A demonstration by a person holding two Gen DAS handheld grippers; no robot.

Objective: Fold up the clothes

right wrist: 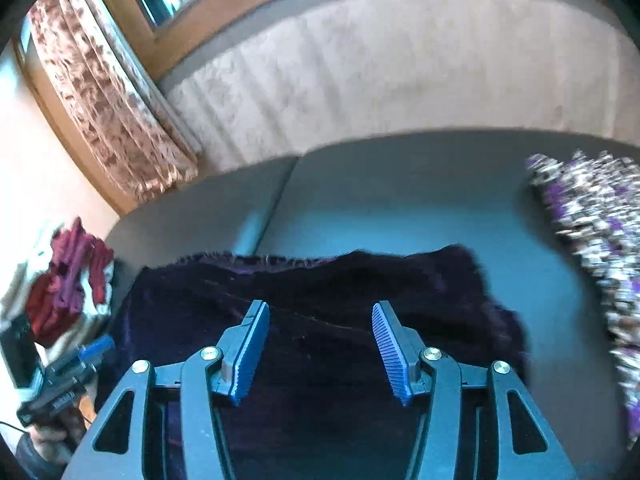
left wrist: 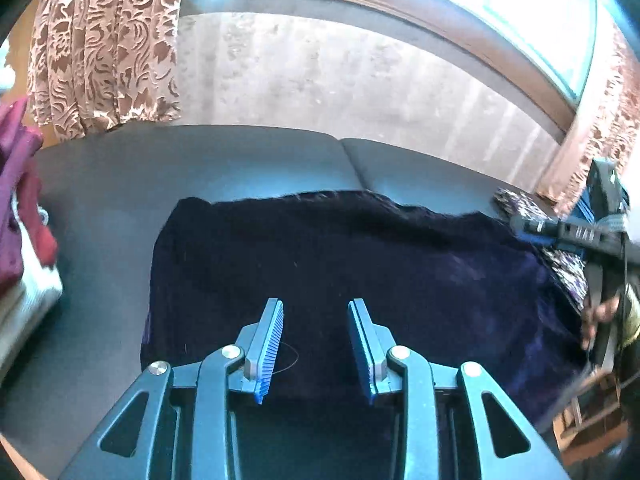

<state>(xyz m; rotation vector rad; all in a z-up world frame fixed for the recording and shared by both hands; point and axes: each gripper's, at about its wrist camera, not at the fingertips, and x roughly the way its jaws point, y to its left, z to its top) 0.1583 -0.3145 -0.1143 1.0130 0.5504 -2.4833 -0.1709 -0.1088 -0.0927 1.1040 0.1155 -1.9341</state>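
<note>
A dark purple velvet garment [left wrist: 400, 264] lies folded into a broad rectangle on the grey table [left wrist: 240, 160]. My left gripper [left wrist: 316, 302] hovers over its near part, open, with nothing between the blue pads. In the right wrist view the same garment [right wrist: 320, 280] lies under my right gripper [right wrist: 319, 305], which is also open and empty. Its far right corner looks a little rumpled. The right gripper [left wrist: 576, 232] shows at the right edge of the left wrist view, held by a hand [left wrist: 600, 312]. The left gripper [right wrist: 68, 380] shows low at the left of the right wrist view.
A purple-and-white patterned garment [right wrist: 592, 216] lies on the table [right wrist: 400, 200] to the right. A pile of red and white clothes [right wrist: 68, 280] sits at the left edge. A brown patterned curtain [left wrist: 104, 48] and a pale wall stand behind the table.
</note>
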